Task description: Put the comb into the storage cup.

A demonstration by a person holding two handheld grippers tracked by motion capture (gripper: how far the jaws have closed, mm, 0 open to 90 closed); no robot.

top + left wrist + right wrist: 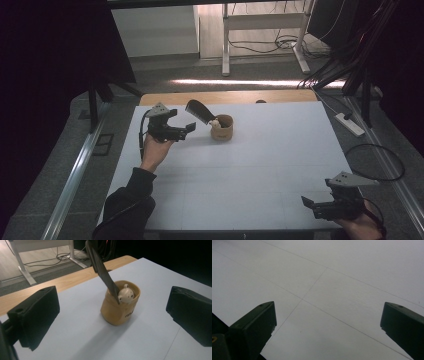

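Cup [120, 307] stands just ahead of our left gripper [186, 129], whose jaws are wide apart and hold nothing.

We see a black comb [101, 268] leaning in the cup, its upper end tilted toward the gripper's side, and a small white bear figure [125, 295] at the rim beside it. The cup sits in line with the gap between the jaws. Our right gripper [311, 206] is well apart from the cup, low over the bare table [352, 277], jaws also spread with nothing between.
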